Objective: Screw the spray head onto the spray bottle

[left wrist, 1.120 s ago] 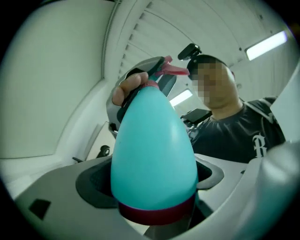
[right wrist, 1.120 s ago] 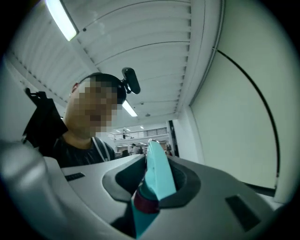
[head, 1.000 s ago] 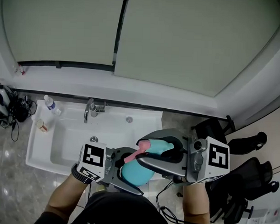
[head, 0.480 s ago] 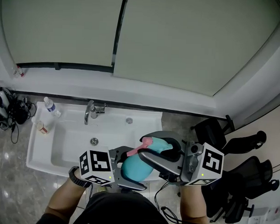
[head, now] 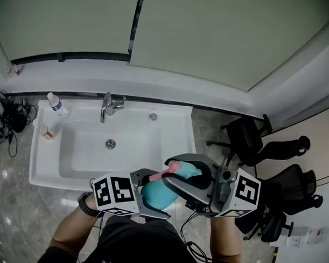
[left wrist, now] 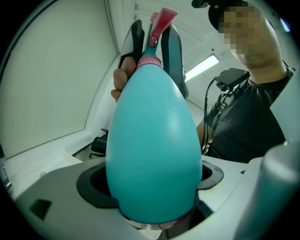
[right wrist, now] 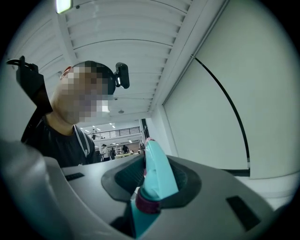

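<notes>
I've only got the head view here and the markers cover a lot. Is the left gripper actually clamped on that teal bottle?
Observer: Yes. In the left gripper view the spray bottle fills the left gripper, with a pad against each side of its wide lower body.
Operator: And the right one?
Observer: The right gripper view shows the right gripper shut on the teal spray head, one pad on each flank.
Operator: Is the head sitting on the neck?
Observer: From the left gripper view the pink collar sits right on the bottle's top with no gap showing. How far it is threaded I can't tell.
</notes>
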Demonstrator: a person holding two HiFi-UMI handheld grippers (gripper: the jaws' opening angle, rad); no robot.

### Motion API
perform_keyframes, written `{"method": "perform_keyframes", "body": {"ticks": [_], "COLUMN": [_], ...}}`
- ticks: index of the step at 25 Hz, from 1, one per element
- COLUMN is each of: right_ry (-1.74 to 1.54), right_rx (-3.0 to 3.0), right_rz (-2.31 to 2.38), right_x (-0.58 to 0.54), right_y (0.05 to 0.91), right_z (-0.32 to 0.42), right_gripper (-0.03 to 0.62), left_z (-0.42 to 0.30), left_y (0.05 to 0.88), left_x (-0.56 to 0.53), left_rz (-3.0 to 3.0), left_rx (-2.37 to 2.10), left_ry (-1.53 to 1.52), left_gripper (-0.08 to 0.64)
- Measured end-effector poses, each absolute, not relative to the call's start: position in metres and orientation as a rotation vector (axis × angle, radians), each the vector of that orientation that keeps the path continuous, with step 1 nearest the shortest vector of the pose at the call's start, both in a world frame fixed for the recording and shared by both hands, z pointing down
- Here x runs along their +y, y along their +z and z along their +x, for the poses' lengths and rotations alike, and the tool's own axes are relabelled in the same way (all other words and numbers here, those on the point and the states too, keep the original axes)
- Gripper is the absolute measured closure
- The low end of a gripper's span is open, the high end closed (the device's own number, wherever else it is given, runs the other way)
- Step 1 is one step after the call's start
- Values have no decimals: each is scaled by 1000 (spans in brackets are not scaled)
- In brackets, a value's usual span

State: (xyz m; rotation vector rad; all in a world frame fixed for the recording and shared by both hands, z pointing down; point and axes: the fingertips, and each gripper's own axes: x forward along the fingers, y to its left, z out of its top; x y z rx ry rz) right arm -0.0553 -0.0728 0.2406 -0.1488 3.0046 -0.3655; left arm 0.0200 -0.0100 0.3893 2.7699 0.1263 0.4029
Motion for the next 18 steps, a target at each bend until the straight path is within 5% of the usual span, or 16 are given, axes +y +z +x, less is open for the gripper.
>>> {"method": "perform_keyframes", "body": {"ticks": [18], "right_ry": [-334], "right_rx": [2938], "right_rz": [-13], "right_x": [193], "right_y": [249], "right_z": [82], "right_gripper": [499], "left_z": [151], "left_y": [405], "left_x": [246], "left_rz": [2743], "left_rx": [-89], "left_ry": [519], "left_gripper": [121]}}
